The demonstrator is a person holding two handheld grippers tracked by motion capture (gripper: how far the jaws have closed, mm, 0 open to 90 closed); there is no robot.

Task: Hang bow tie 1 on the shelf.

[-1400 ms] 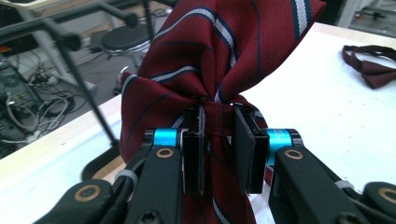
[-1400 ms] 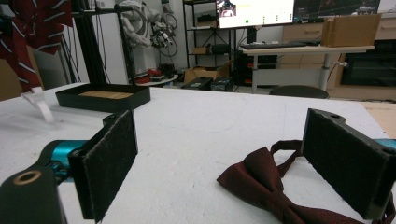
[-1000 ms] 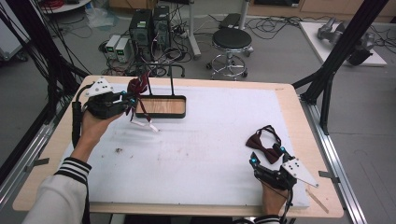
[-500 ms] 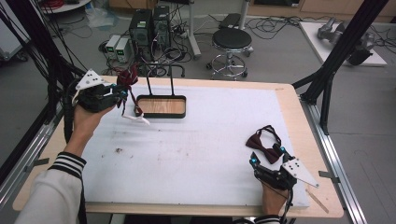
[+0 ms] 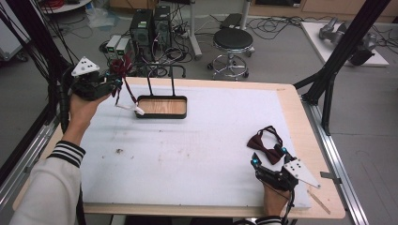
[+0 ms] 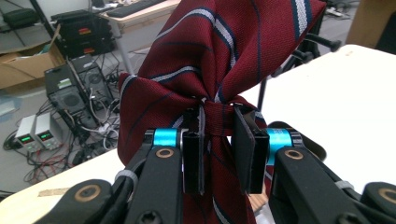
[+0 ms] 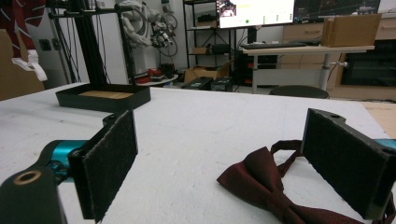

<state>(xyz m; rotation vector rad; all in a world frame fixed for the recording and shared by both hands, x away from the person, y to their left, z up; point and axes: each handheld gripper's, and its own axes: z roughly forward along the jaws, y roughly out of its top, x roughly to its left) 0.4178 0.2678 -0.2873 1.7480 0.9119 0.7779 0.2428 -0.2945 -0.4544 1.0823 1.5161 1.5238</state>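
- left gripper (image 5: 118,82) is hanging in the air at the table's 10 o'clock corner, jaws pinching the knot of a striped bow tie (image 6: 219,70)
- striped bow tie is dark red with white and navy stripes, bunching up above the jaws in the left gripper view; its strap with a white end (image 5: 133,108) is dangling down toward the tray's near left corner
- black tray (image 5: 184,104) with a wooden floor is sitting at about 11 o'clock on the white mat (image 5: 197,150), a black stand (image 5: 161,77) rising behind it
- right gripper (image 5: 267,157) is resting low at the mat's 4 o'clock area, jaws spread wide, holding nothing
- plain maroon bow tie (image 5: 264,146) is lying flat on the mat just ahead of the right gripper, at 12 o'clock from it; in the right gripper view it (image 7: 266,184) is sitting between the open pads, nearer the right one, can't tell if touching
- person's left hand (image 5: 83,108) in a striped cuff is holding the left gripper, right hand (image 5: 274,200) holding the other
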